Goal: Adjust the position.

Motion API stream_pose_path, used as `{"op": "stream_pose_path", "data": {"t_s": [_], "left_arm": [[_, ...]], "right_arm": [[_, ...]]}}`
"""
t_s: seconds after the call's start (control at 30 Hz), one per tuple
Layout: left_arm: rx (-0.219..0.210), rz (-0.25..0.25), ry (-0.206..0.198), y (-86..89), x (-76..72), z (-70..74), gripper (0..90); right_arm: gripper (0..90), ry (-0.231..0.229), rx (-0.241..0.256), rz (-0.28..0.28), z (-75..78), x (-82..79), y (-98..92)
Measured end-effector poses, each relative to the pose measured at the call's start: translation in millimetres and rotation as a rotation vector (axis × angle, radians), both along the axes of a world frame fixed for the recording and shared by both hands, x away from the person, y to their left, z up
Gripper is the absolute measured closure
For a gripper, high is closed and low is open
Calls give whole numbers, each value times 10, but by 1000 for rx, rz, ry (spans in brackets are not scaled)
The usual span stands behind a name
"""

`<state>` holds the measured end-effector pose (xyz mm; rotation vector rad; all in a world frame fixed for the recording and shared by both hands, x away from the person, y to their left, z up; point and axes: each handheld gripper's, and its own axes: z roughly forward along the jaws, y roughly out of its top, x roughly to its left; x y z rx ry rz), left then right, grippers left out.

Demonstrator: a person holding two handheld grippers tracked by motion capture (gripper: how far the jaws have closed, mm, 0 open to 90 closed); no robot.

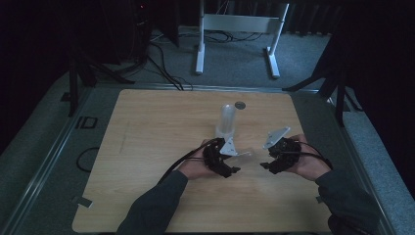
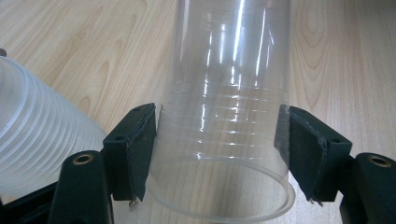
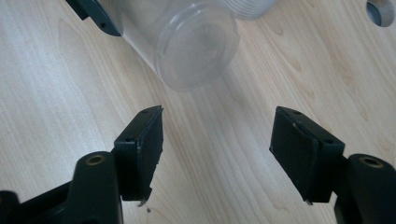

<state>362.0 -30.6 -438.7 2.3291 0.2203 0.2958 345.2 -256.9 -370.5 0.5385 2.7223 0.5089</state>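
A clear plastic cup (image 2: 224,93) lies on its side between the jaws of my left gripper (image 2: 219,154), and both pads press its ribbed wall near the rim. In the high view the left gripper (image 1: 234,165) sits at the table's middle, with the cup (image 1: 246,153) pointing right. My right gripper (image 3: 217,149) is open with nothing between its pads, facing the cup's round base (image 3: 196,46) a short way ahead. In the high view the right gripper (image 1: 266,165) is just right of the cup. A tall stack of clear cups (image 1: 227,120) stands upright behind the left gripper.
The wooden table (image 1: 147,147) has a round grey grommet (image 1: 239,105) near its far edge, behind the stack. The stack's ribbed side (image 2: 37,140) is close on the left of the left gripper. A white desk frame (image 1: 240,29) stands on the floor beyond.
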Motion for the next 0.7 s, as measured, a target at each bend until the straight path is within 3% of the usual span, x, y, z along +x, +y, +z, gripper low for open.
{"op": "stream_pose_path", "data": {"t_s": [0.7], "left_arm": [[52,-41,-24,-69,-63,-56,305]], "right_arm": [[320,45,-64,66,-28,10,126]]}}
